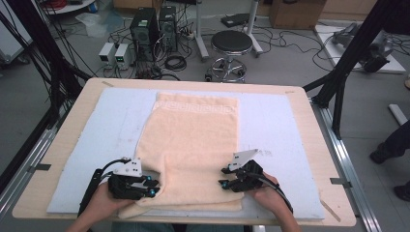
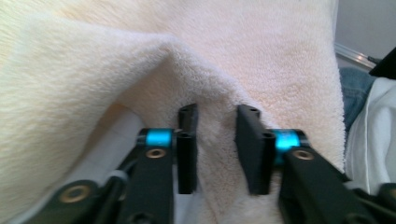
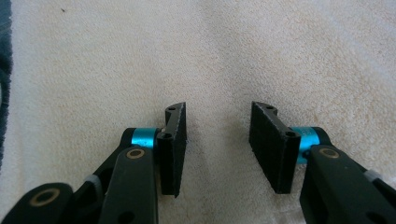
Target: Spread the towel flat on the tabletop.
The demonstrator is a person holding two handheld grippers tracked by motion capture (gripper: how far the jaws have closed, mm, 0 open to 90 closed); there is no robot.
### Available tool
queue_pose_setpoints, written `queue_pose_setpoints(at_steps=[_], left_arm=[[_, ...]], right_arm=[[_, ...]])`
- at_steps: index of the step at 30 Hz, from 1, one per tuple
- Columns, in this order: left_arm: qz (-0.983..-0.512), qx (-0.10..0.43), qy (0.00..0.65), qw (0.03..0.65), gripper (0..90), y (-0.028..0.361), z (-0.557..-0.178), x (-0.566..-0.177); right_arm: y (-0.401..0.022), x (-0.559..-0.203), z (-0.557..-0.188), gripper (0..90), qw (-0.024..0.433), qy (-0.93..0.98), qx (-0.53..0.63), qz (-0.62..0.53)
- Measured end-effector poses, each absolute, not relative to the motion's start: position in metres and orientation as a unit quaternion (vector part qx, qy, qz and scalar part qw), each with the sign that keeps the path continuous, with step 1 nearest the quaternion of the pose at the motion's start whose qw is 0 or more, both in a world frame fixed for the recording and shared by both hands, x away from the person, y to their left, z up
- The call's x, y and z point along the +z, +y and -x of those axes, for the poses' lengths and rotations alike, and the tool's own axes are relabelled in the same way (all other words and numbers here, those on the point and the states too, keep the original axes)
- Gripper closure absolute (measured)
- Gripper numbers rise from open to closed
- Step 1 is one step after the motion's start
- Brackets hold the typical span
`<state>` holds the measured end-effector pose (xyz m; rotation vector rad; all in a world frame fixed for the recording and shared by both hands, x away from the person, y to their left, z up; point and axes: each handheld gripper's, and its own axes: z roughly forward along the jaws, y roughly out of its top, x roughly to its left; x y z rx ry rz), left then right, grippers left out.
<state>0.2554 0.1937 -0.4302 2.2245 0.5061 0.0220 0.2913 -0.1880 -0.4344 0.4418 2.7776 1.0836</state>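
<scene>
- The towel [image 1: 193, 145] lies on a pale blue pad [image 1: 270, 125] on the counter [image 1: 72, 111], long axis running away from the person, its patterned border at the far end
- Its near left corner is rucked up into a soft ridge; the near right part lies flat, with a second layer showing under the near edge
- Left gripper [image 1: 151, 186] sits at the towel's near left corner; in the left gripper view its jaws stand narrowly apart, straddling a raised fold of towel [image 2: 215, 135] without clearly pinching it
- Right gripper [image 1: 223, 178] rests at the towel's near right edge; in the right gripper view its jaws stand moderately apart over flat towel [image 3: 215, 70], holding nothing
- The step looks like taking the near edge at both corners to fold it toward the border
- To do it well, I would seat each pair of jaws around the edge, top layer only, before closing
- Both grips should sit evenly from the towel's middle, so the fold comes up square
- The terry looks thick and limp, so it may sag between the grippers; lift evenly
</scene>
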Motion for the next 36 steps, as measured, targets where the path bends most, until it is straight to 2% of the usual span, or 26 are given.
queue_pose_setpoints(at_steps=[4,8,16,18,19,21,23,27,29,31,32,33,36], left_arm=[[-0.884,0.022,0.208,0.418,85.6,0.2,-0.254,-0.427],[-0.874,0.04,0.217,0.433,86.4,0.215,-0.248,-0.417],[-0.844,0.088,0.254,0.465,86.6,0.272,-0.23,-0.391],[-0.842,0.095,0.25,0.469,89.5,0.279,-0.225,-0.387],[-0.84,0.085,0.248,0.475,88.9,0.282,-0.224,-0.387],[-0.842,0.087,0.254,0.468,80.7,0.282,-0.225,-0.39],[-0.845,0.082,0.262,0.459,78.3,0.278,-0.23,-0.396],[-0.848,0.084,0.282,0.441,75.6,0.265,-0.248,-0.408],[-0.85,0.063,0.284,0.439,72.2,0.258,-0.257,-0.413],[-0.855,0.023,0.29,0.429,67.1,0.248,-0.263,-0.419],[-0.862,0.019,0.288,0.417,65.6,0.243,-0.265,-0.421],[-0.868,0.026,0.282,0.409,66.9,0.238,-0.264,-0.423],[-0.872,0.053,0.271,0.404,82.8,0.23,-0.262,-0.422]], right_arm=[[-0.188,-0.435,-0.291,56.5,0.06,0.919,0.359,-0.151],[-0.189,-0.436,-0.292,57.1,0.057,0.918,0.361,-0.153],[-0.189,-0.436,-0.293,57.4,0.057,0.918,0.361,-0.156],[-0.189,-0.436,-0.293,57.5,0.056,0.917,0.362,-0.155],[-0.189,-0.436,-0.293,57.5,0.055,0.917,0.363,-0.157],[-0.189,-0.436,-0.293,57.6,0.056,0.917,0.363,-0.155],[-0.189,-0.436,-0.293,58.3,0.057,0.917,0.362,-0.155],[-0.193,-0.435,-0.29,69.5,0.052,0.919,0.361,-0.15],[-0.196,-0.435,-0.287,76.1,0.051,0.919,0.359,-0.151],[-0.198,-0.436,-0.285,78.8,0.051,0.917,0.365,-0.152],[-0.199,-0.436,-0.285,79.0,0.051,0.917,0.365,-0.151],[-0.199,-0.436,-0.286,79.0,0.047,0.917,0.366,-0.151],[-0.199,-0.436,-0.287,79.0,0.046,0.916,0.369,-0.15]])
